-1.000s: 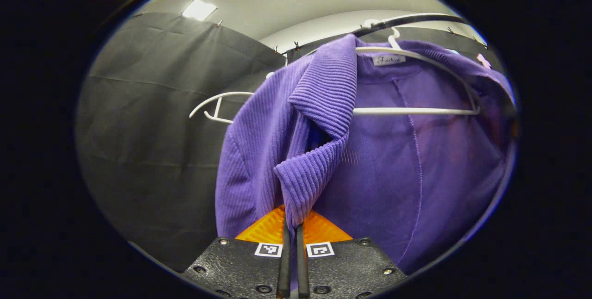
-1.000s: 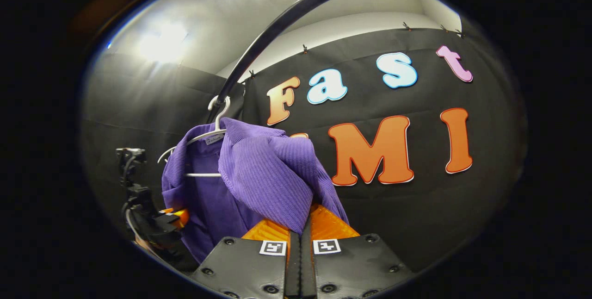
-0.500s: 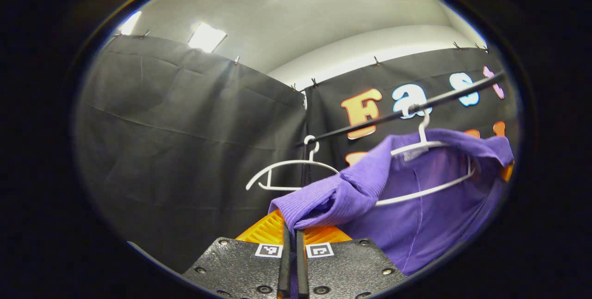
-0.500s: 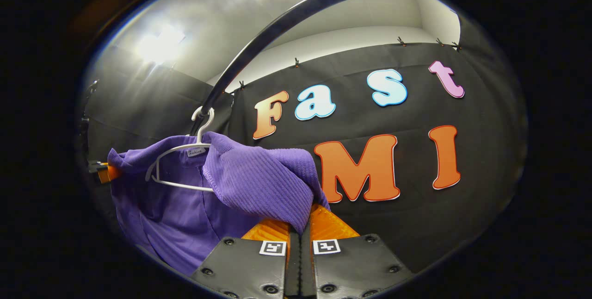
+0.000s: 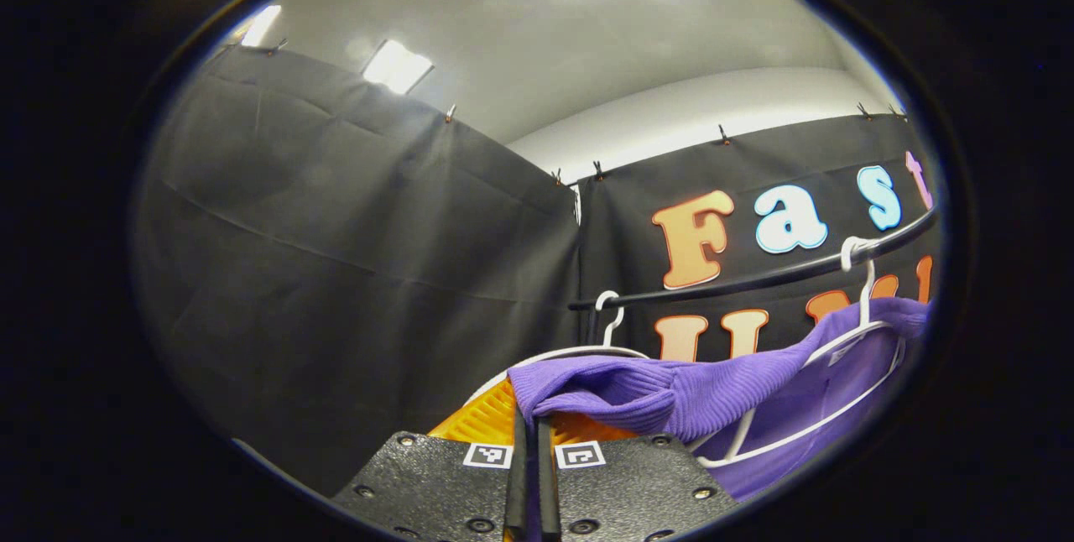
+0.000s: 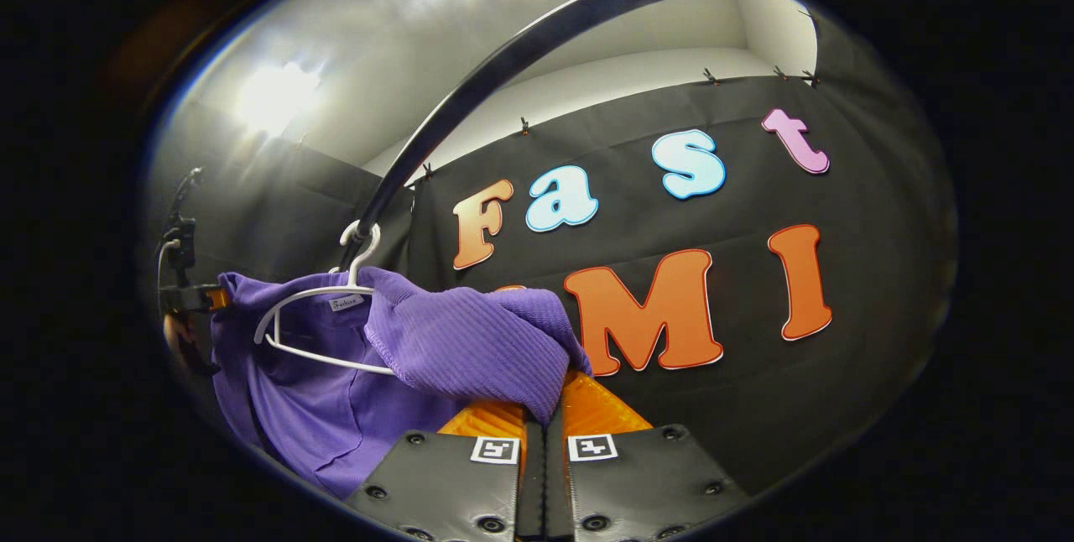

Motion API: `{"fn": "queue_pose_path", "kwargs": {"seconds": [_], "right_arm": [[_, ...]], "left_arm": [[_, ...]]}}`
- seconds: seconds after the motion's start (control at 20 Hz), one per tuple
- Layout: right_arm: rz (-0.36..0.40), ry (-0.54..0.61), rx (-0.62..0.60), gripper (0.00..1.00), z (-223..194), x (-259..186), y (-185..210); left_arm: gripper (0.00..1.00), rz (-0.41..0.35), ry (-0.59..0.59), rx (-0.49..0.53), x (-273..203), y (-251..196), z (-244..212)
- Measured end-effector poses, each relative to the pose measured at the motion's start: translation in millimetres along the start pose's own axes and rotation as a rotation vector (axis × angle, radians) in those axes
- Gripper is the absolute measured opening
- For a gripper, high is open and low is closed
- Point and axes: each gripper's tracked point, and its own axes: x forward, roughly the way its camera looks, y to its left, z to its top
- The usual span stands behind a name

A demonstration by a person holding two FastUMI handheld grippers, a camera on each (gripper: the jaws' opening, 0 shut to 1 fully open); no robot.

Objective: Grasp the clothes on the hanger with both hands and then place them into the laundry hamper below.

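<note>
Between the pressed-together jaws of the left gripper (image 5: 529,441) sits a fold of the purple garment (image 5: 671,395). Likewise the right gripper (image 6: 543,433) is clamped on its ribbed edge. Beyond both, it drapes a white hanger (image 6: 315,324) hooked on 1 black rail (image 6: 503,64).

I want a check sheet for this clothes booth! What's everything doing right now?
Surface: nothing seen.
Job's things: purple garment partly draped on its white hanger, which hooks on the black rail; hamper not seen.
Clutter: a spare white hanger on the rail.
Grippers: left tongs shut on the garment; right tongs shut on the garment.
Cables: a thin one by the far tongs at the right gripper view's left edge.
Surroundings: black cloth walls, ceiling lights.
</note>
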Motion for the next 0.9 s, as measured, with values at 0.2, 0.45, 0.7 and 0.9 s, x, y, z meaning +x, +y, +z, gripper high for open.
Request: {"fn": "queue_pose_path", "kwargs": {"seconds": [0.2,0.45,0.7,0.9], "right_arm": [[-0.013,-0.006,-0.014,0.08,4.3,-3.8,1.3],[-0.023,-0.004,-0.037,0.08,4.3,-6.9,5.7],[-0.031,-0.020,-0.065,0.08,9.6,0.0,6.7],[-0.078,-0.039,-0.067,0.08,16.9,-1.3,-5.1]], "left_arm": [[0.06,-0.019,0.140,-0.060,22.2,-2.6,-75.0],[0.06,-0.080,0.268,-0.094,22.0,-30.6,-149.9],[0.06,-0.127,0.379,-0.095,-2.1,-53.6,-208.5],[0.06,-0.162,0.380,-0.079,-34.0,-63.2,-207.0]]}}
